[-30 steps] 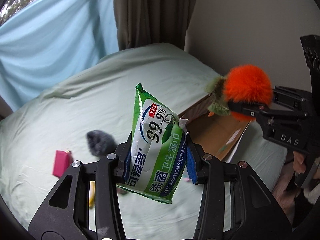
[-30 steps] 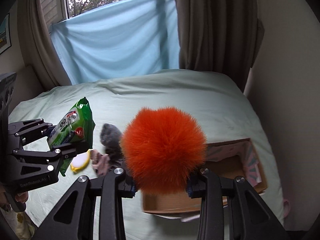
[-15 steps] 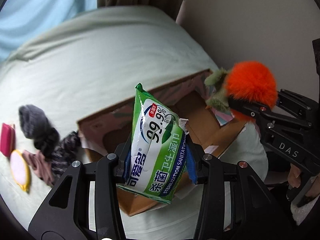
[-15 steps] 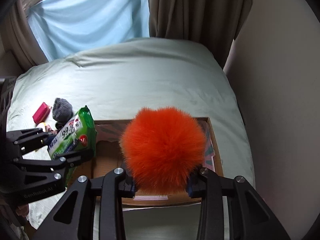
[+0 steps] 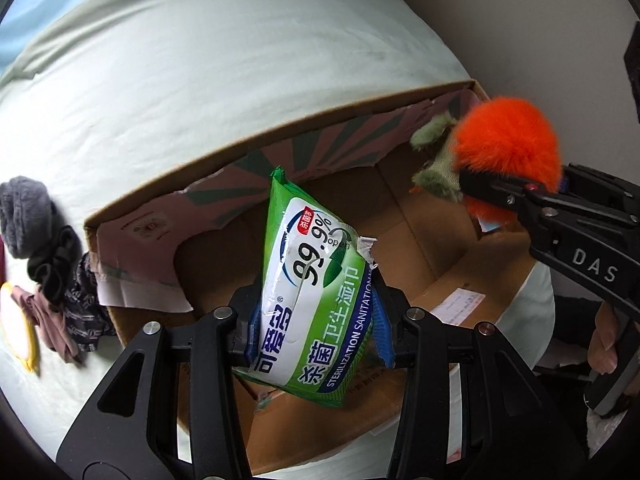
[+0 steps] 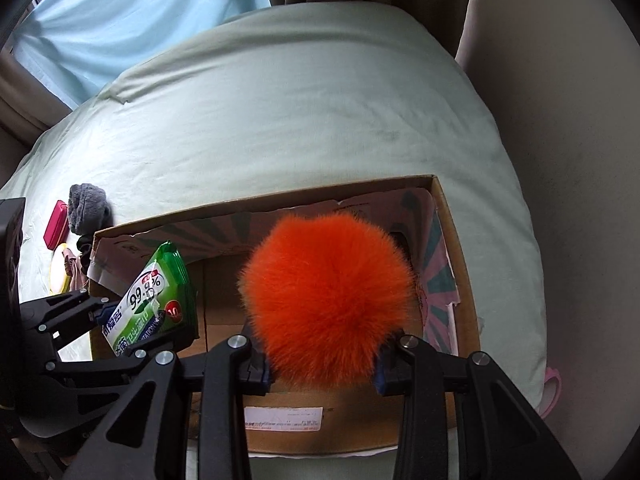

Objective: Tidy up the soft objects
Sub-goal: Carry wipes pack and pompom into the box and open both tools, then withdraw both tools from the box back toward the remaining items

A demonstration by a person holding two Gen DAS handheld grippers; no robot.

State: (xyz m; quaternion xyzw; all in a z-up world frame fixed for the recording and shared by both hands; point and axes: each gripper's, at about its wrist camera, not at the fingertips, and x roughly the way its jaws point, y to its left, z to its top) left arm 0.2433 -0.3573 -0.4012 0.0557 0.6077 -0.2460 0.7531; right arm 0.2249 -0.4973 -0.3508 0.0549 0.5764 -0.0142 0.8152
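Both hands loaded, both over the cardboard box [image 6: 460,264] at the bed's [image 6: 280,100] near edge, wall side.

Left gripper [image 5: 314,320]: fingers clenched on the green wipes pack [image 5: 316,288], long axis upright, leaning slightly, hanging above the box's left half. Floor of the box lies straight below; looks bare there.

Right gripper [image 6: 322,364]: fingers grasping the orange pompom toy [image 6: 328,300], its green plush part [image 5: 434,164] sticking out toward the far wall of the box. It hangs over the right half.

Both hands pitched down. Next, I judge: lower, then let go.

Grey sock bundle [image 5: 24,216], scrunchies [image 5: 56,260], yellow item [image 5: 16,332] lie on the bed left of the box, nearer my left hand.
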